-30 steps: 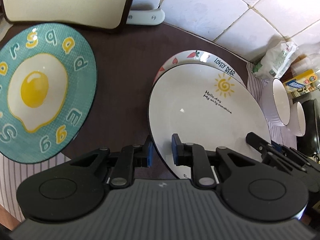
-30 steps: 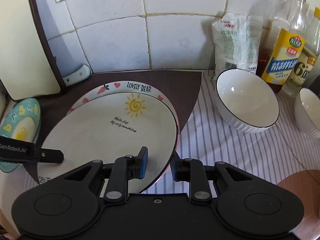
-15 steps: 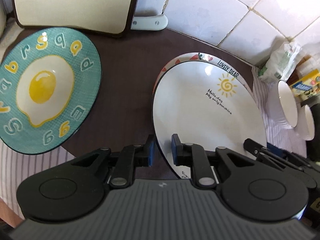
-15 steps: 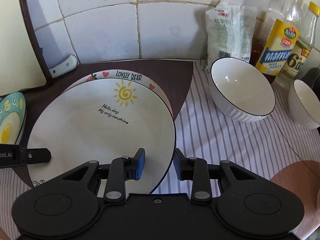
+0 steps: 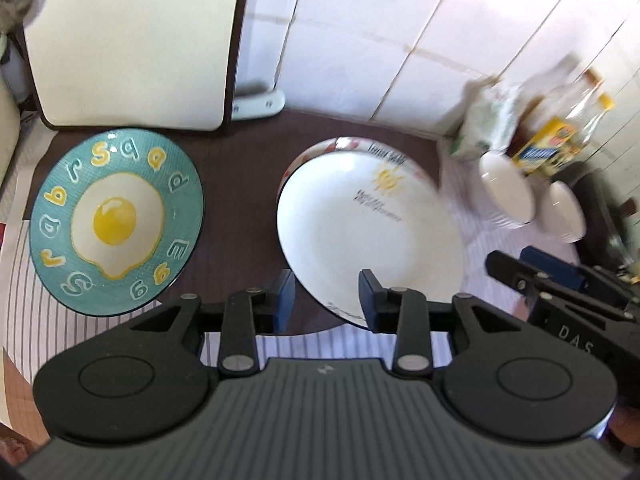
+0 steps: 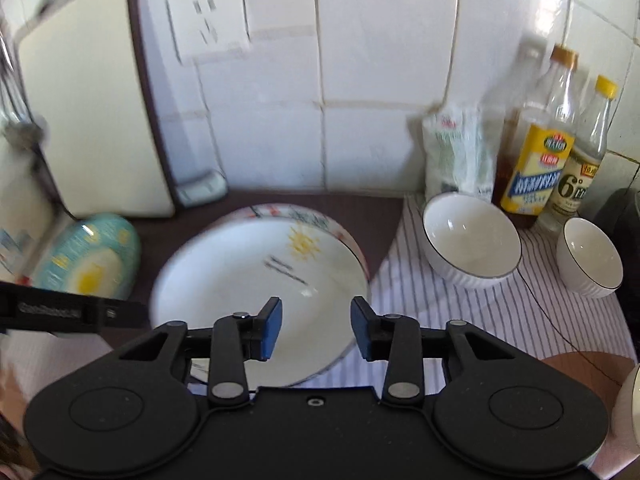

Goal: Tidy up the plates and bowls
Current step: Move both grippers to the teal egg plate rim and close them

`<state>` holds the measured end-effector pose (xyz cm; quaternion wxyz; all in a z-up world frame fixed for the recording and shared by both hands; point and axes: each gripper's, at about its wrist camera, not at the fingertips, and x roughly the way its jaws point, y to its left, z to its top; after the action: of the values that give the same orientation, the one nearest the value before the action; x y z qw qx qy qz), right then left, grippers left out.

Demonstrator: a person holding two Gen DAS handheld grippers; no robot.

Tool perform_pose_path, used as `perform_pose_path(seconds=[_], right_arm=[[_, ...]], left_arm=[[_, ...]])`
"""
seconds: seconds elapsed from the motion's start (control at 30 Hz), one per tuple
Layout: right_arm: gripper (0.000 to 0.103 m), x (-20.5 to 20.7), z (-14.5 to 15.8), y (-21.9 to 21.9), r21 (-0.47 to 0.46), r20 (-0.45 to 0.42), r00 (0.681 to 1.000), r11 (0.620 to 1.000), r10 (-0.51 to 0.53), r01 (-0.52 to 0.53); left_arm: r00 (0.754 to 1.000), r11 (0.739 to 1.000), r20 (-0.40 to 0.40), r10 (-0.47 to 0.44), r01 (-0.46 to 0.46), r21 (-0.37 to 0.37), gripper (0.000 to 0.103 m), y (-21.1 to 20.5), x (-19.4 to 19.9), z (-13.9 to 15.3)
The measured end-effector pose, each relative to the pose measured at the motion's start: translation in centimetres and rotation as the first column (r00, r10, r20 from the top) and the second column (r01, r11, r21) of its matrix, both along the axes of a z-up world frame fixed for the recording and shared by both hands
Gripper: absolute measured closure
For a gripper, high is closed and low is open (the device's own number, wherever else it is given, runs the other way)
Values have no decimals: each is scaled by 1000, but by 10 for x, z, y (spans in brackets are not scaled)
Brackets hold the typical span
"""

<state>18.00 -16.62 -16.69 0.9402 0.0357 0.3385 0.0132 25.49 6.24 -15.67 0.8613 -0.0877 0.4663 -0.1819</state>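
Observation:
A white plate with a sun drawing lies stacked on a strawberry-rimmed plate on the dark mat. My left gripper hovers above the white plate's near-left rim. Its jaws are opening and the pads stand clear of the rim. My right gripper hangs over the near-right rim, jaws also opening, nothing pressed between them. One of the left gripper's fingers shows at the left edge. A teal fried-egg plate lies to the left. Two white bowls stand to the right.
A cream cutting board leans on the tiled wall at the back left. A white bag and bottles stand against the wall behind the bowls. A striped cloth covers the counter at right.
Both grippers have let go of the white sun plate's rim, widened their jaws and drawn back and upward. The plate stays on the strawberry plate.

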Motion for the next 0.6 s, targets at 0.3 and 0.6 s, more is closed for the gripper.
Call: perform_pose_path(seconds=[0.3, 0.6], right_arm=[[46, -51, 42, 23, 99, 113, 989, 989, 100, -112], [40, -83, 48, 71, -49, 272, 936, 974, 224, -219]], left_arm=[[989, 992, 131, 61, -46, -115, 62, 46, -39, 38], [962, 959, 124, 243, -219, -181, 62, 122, -54, 30]])
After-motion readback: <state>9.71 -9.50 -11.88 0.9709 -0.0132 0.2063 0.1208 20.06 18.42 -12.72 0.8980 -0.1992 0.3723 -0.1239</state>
